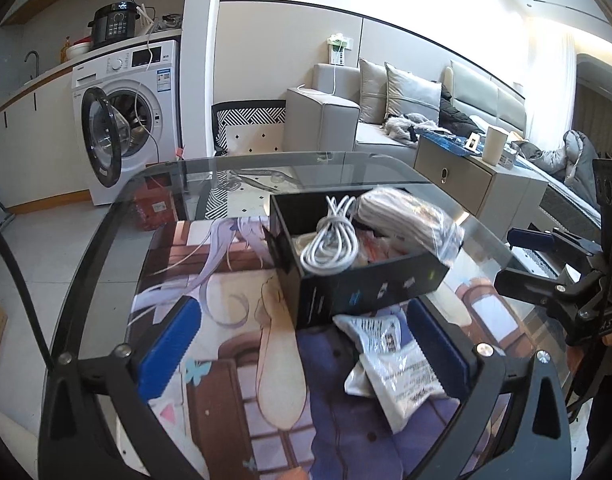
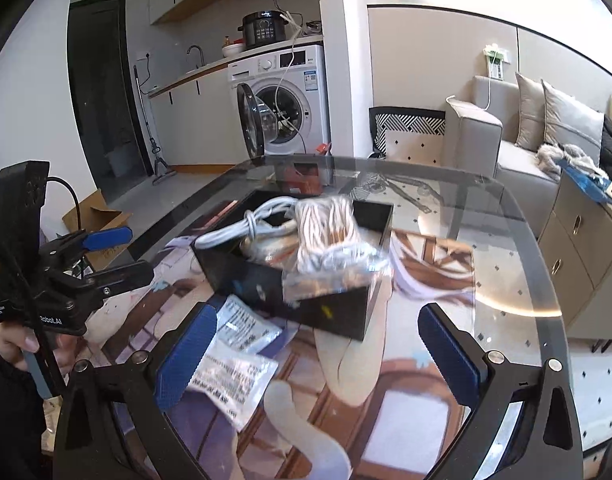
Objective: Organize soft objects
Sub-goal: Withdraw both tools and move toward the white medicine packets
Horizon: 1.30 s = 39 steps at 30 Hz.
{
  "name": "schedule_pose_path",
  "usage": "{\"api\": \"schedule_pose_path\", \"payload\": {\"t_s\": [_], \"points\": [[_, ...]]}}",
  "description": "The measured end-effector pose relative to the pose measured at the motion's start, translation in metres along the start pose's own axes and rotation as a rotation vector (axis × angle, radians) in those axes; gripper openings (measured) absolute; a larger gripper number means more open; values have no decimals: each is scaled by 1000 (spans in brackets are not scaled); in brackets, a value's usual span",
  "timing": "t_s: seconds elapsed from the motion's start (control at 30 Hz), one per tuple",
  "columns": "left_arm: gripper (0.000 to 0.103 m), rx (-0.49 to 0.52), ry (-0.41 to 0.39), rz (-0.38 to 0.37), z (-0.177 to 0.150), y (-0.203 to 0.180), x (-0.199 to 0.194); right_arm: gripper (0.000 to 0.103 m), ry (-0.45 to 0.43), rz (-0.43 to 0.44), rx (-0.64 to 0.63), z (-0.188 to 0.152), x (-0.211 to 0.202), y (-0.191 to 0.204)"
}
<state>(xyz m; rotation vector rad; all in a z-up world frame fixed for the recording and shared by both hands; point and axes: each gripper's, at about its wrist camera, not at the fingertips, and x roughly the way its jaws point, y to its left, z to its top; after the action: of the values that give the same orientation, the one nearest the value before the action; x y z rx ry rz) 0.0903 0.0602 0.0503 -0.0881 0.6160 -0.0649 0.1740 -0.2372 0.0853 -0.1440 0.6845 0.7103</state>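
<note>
While both tools stand with jaws wide apart and nothing between them, the left gripper (image 1: 302,344) and the right gripper (image 2: 318,352) hover over the glass table (image 1: 106,248). Nearest lie two white packets (image 1: 390,364), touching. Behind them, the black box (image 1: 362,280) holds a coiled white cable (image 1: 330,240) and a clear bag, maybe of striped cloth (image 2: 330,236), hanging over its rim.
</note>
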Motion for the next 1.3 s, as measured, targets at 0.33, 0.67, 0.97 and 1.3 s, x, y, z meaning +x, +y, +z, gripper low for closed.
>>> {"api": "schedule_pose_path", "payload": {"t_s": [0.33,0.67,0.97,1.3], "points": [[103,1,0,1,-24,-2,-9,102,43,32,-37,-21,6,7],[103,1,18,7,-44,2,1,102,101,72,-69,-38,26,21],[103,-19,16,-12,-47,6,4,102,198,96,-181,-49,48,39],[103,-14,31,-19,-51,8,8,102,297,112,-285,-51,82,56]]}}
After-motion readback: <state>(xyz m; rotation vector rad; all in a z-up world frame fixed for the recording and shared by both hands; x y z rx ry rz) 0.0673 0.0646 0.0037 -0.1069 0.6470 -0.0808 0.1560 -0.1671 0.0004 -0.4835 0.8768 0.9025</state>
